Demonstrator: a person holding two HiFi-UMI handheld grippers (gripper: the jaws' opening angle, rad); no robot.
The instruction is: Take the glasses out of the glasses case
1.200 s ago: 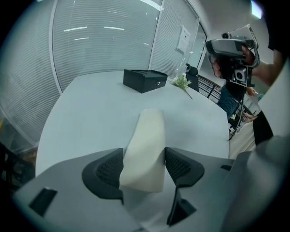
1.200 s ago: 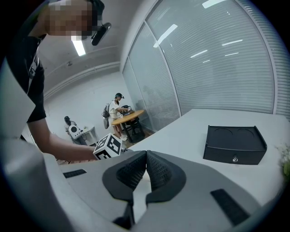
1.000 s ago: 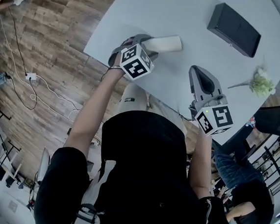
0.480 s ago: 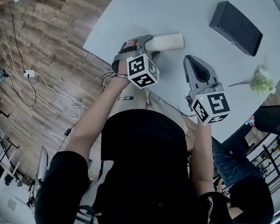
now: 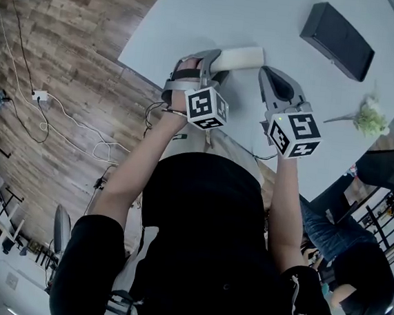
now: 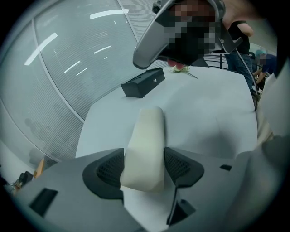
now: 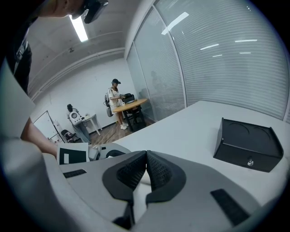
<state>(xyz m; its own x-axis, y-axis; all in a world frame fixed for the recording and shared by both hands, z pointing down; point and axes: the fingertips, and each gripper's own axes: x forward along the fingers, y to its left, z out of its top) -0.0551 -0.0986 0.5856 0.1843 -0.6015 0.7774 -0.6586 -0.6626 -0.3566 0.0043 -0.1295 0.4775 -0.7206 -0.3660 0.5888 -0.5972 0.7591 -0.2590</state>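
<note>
A cream glasses case [image 5: 240, 58] lies closed on the white table [image 5: 279, 23], near its front edge. My left gripper [image 5: 210, 60] is shut on the case's near end; in the left gripper view the case [image 6: 145, 140] sits pinched between the two black pads [image 6: 107, 170]. My right gripper [image 5: 269, 74] hovers just right of the case's far end. Its jaws are shut with the pads touching and nothing held [image 7: 146, 168]. A sliver of the cream case [image 7: 142, 179] shows below them. No glasses are visible.
A black box [image 5: 336, 41] rests at the table's far right, also in the right gripper view [image 7: 248, 144]. A small flower sprig [image 5: 367, 116] lies at the right edge. Wooden floor with cables [image 5: 56, 105] lies left of the table.
Both grippers have moved farther over the table. The right gripper has swung left, close to the case's far end. The left gripper still grips the case, which shifted slightly right.
</note>
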